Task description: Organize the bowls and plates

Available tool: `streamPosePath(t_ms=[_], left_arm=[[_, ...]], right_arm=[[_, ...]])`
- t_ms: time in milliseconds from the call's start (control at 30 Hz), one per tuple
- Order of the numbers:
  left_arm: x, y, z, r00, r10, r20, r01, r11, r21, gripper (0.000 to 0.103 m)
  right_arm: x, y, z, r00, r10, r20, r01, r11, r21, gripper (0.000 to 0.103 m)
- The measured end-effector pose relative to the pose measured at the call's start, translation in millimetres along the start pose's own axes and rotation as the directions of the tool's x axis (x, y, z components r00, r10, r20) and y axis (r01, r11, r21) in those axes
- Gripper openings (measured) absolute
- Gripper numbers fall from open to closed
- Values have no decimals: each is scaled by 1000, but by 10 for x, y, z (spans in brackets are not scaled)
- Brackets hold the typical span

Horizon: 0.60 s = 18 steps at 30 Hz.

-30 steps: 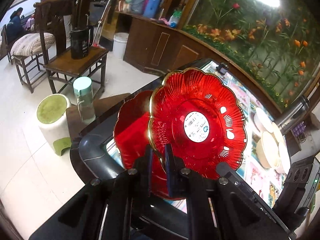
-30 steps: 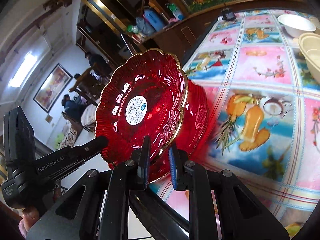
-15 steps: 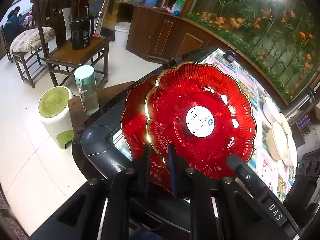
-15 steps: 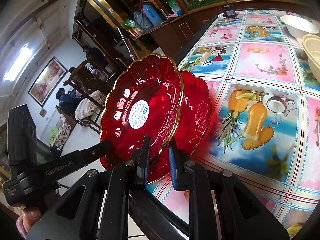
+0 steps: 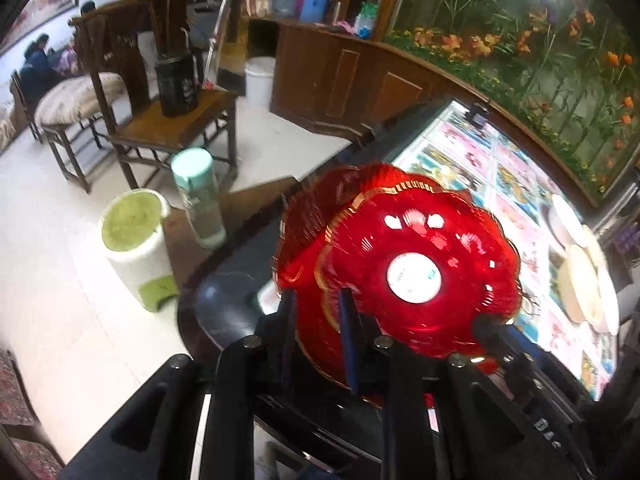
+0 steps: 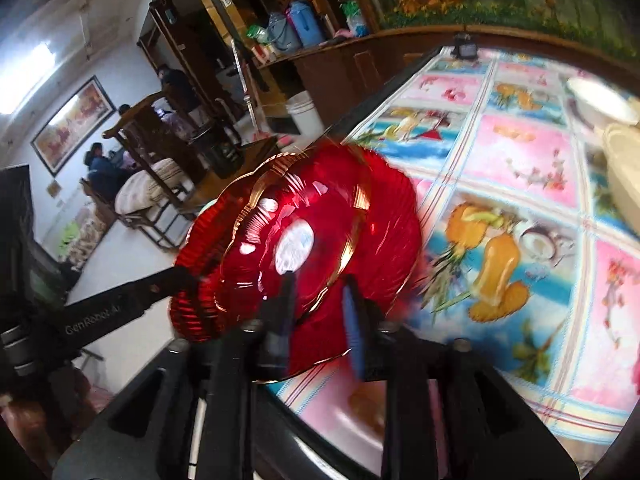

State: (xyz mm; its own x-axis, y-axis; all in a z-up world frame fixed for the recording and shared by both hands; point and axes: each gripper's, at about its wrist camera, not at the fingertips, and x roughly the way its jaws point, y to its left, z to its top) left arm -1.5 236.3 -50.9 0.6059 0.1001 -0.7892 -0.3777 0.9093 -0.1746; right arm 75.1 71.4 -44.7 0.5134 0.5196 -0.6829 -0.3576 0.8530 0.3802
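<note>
1. Left gripper (image 5: 318, 332): at 6 o'clock in its own view. Its jaws have just been opening and now stand apart, the rim of a red plate (image 5: 416, 276) between them; the blur hides whether the pads still press.
2. Right gripper (image 6: 320, 312): at 6 o'clock in its view, jaws likewise just opened, the same red plate (image 6: 296, 244) passing between them; contact cannot be told.
3. The red plate, gold-edged with a white sticker at its centre, lies tilted over a second red plate (image 5: 308, 216) at the near corner of the table (image 6: 520, 152).
4. Patterned tablecloth runs toward 1 o'clock.
5. Cream bowls (image 5: 580, 280) sit at 3 o'clock in the left view, well apart from the plates.
</note>
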Motion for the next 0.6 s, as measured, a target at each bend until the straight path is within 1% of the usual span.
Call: streamPosePath(t_ms=[67,133,200,333,400,533,600], left_arm=[[-2,34,11,1000,12,5,-12,1000,-3,26],[1,74,11,1000,7,5,-7,1000,-15,26],[11,96,12,1000,6,2,-6,1000,-23,26],[5,112,19,1000,-1,4,1,999,-32,26],[-2,101,29,1000,-2,5,2,999,-37,26],[-25,138,48,1000,-1,10,2,999,-49,27],[-55,165,60,1000,2,18,-1,998,-59,27]], right_arm=[[-12,-6,18,1000,-12,-1,12,1000,-4,28],[-14,-16,23,999,-34,-1,34,999,-9,29],[-22,-24,30,1000,-28,-11,28,999,-17,29],[-91,41,37,998,-65,-11,64,995,-81,29],[-199,78,51,997,-76,21,78,989,-128,29],[-463,69,103,994,-53,100,70,982,-178,29],[-573,5,130,988,-70,140,94,981,-172,34]])
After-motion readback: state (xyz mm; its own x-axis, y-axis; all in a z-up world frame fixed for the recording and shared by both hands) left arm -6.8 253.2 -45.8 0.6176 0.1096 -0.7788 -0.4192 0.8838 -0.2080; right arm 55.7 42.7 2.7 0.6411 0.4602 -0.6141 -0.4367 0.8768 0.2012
